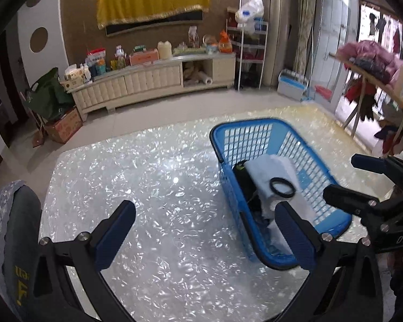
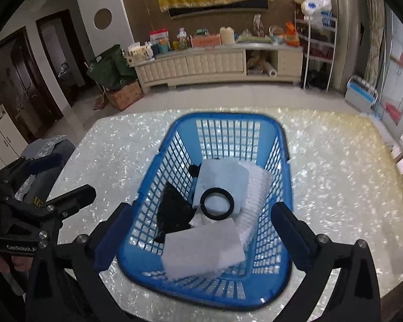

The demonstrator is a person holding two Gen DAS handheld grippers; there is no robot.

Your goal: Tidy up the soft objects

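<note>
A blue plastic basket (image 2: 228, 116) stands on the pearly white table (image 2: 335, 187). Inside lie a pale blue cloth (image 2: 223, 177), a black ring (image 2: 217, 203) on top of it, a white ribbed pad (image 2: 258, 193), a white cloth (image 2: 201, 249) at the near end and a black cloth (image 2: 174, 212). My right gripper (image 2: 201, 230) hangs open above the basket's near end, its pads touching nothing. My left gripper (image 1: 207, 225) is open over bare table left of the basket (image 1: 244, 123), nothing between its fingers. Each gripper shows in the other's view: the right (image 1: 341, 174), the left (image 2: 74, 174).
A grey cushioned seat with a lace cover (image 1: 13, 214) sits at the table's near left corner. A wooden rack with clothes (image 1: 370, 61) stands to the right. Across the tiled floor are a cluttered low cabinet (image 1: 153, 77), a green bag (image 1: 48, 96) and a cardboard box (image 1: 64, 128).
</note>
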